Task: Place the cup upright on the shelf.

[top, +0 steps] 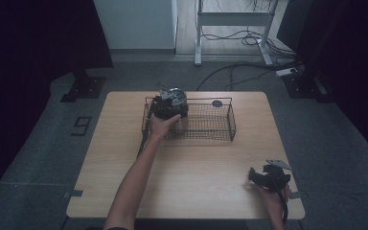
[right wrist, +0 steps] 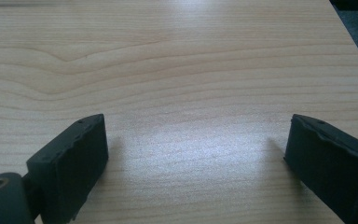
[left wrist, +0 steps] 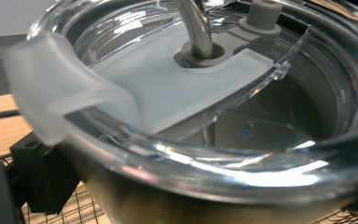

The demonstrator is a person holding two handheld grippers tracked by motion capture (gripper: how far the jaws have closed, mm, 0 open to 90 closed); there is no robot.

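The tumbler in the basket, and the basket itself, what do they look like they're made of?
The tumbler: its body looks like brushed metal, probably steel, with a dull sheen. Its lid looks like clear glossy plastic, see-through with bright glints; the sliding tab is frosted, likely plastic or silicone. The basket looks like dark wire mesh with a matte coating, on a pale wood-grain table.

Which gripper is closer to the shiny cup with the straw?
The left. The left gripper is right at the cup, jaws on either side of it, in the wire basket. The right gripper sits far away, open, over the near right corner of the table.
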